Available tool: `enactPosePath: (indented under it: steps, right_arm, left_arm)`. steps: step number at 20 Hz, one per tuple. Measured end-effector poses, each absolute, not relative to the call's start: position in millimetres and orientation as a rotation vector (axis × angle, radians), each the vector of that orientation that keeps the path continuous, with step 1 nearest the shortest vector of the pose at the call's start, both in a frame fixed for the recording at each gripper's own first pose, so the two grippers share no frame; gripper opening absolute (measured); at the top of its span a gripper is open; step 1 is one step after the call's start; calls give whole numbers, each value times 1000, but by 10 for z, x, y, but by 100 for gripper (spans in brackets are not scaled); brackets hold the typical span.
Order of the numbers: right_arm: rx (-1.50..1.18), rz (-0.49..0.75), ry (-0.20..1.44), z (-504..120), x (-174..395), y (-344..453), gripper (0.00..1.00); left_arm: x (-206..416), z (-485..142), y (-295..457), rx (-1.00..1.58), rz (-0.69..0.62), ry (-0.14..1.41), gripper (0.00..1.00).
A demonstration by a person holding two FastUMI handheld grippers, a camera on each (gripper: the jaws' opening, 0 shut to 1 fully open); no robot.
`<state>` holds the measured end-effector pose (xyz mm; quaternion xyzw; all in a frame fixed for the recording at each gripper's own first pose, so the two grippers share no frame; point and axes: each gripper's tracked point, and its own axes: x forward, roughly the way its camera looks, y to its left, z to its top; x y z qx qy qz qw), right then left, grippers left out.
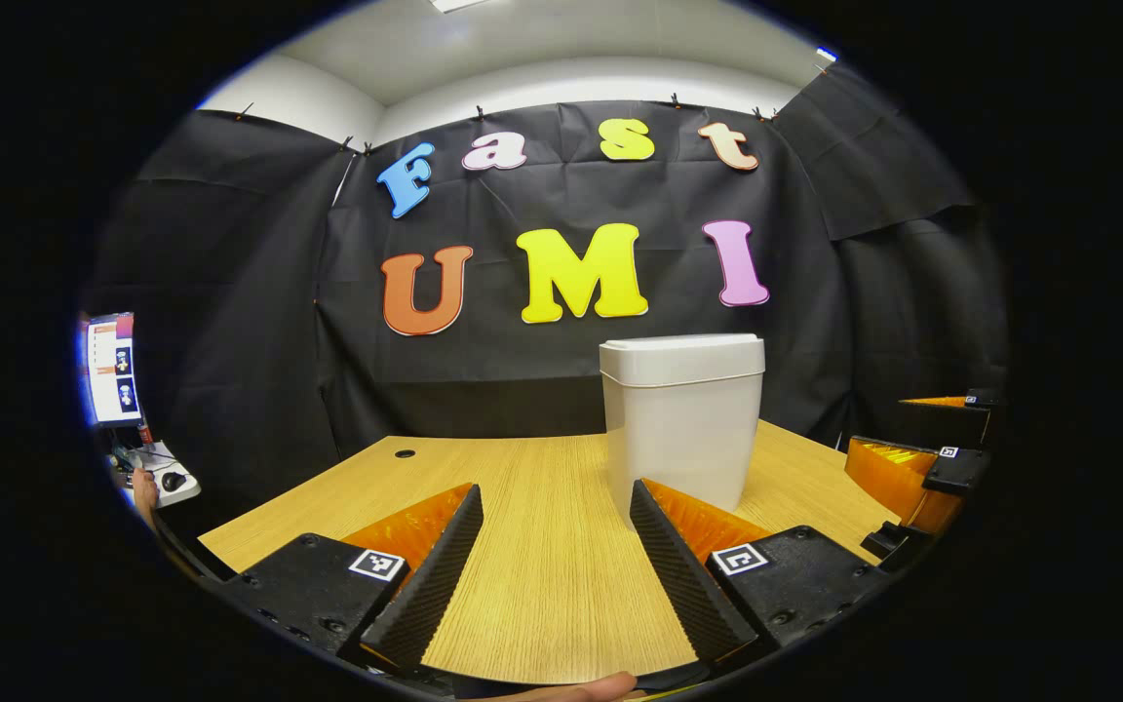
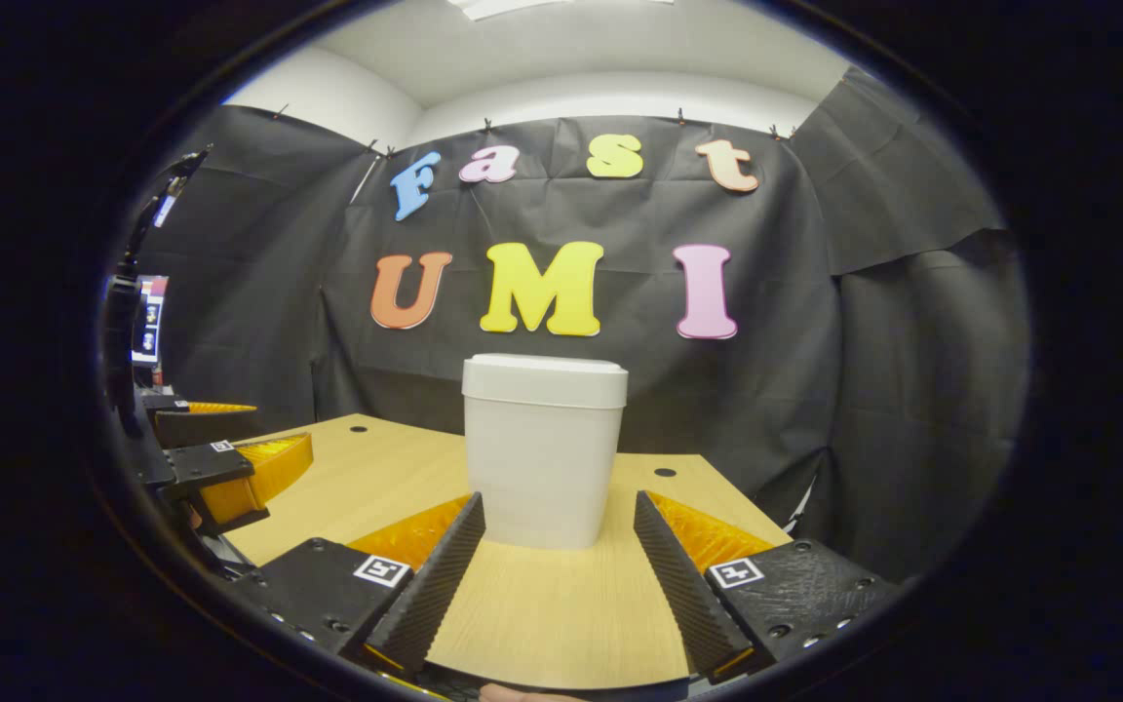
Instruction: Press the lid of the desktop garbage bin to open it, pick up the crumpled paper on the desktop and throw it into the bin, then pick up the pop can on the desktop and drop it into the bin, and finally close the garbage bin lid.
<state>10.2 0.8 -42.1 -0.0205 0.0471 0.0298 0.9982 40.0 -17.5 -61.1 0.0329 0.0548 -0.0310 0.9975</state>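
White bin (image 2: 544, 453) stands ahead, seemingly beyond right claw (image 2: 557, 585).

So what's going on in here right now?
A person holds a hand-held gripper in each hand, both aimed at a white desktop garbage bin standing upright on a wooden table. The bin's lid is down. The left hand-held gripper and the right hand-held gripper are both open, holding nothing and short of the bin. No paper or can is in sight, so this could be either end of the job.
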Motion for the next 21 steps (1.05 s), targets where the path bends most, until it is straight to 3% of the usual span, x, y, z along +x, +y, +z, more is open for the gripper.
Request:
enactPosePath:
  steps: [21]
  right_arm:
    - [-50, 61, 96, -439, 114, 27, 95]
  left_arm:
    - [407, -626, -189, 69, -61, 114, 98]
